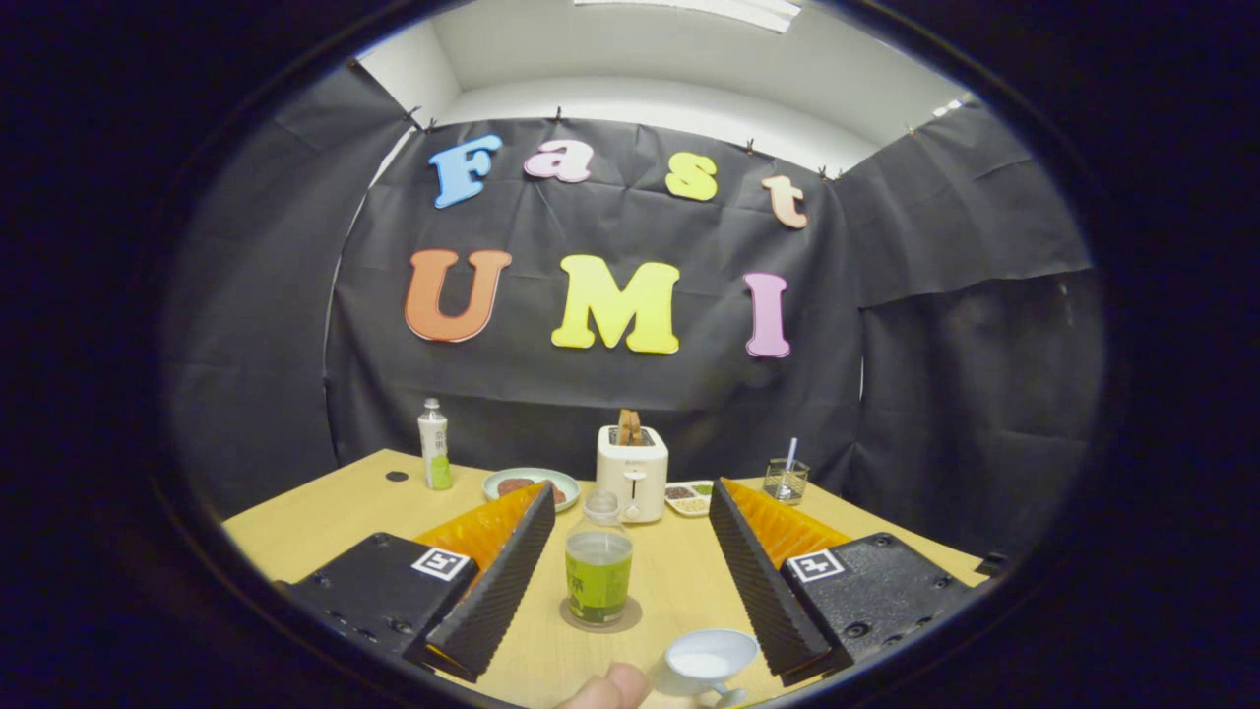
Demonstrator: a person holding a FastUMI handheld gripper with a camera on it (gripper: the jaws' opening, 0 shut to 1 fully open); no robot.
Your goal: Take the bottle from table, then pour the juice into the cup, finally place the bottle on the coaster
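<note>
Fingers of our gripper (pixel 620 581) stand wide apart and hold nothing, one at about ten o'clock and one at two o'clock from the bottle (pixel 598 572), which stands upright between them, clear of both. It sits on a round dark coaster (pixel 600 615) on the worktop (pixel 325 522). We judge the bottle light and fairly stiff: clear plastic, no cap that we can make out, green juice filling roughly the lower half, so it will tip and slosh if jerked. The smooth wall looks slippery (the label band may give a little more bite), so we would take it around the labelled mid-body, below the shoulder, squeezing gently to avoid buckling it.

At five o'clock from the bottle, nearer us, a small pale cup (pixel 711 656) stands; whether anything is in it we cannot tell. A fingertip (pixel 612 689) shows just beside it.

Beyond the fingers, at twelve o'clock, a toaster (pixel 632 473) holds a slice. A plate (pixel 532 484) with food lies at eleven, a second bottle (pixel 434 445) farther left, a divided dish (pixel 690 497) and a glass (pixel 786 481) with a straw at one.
</note>
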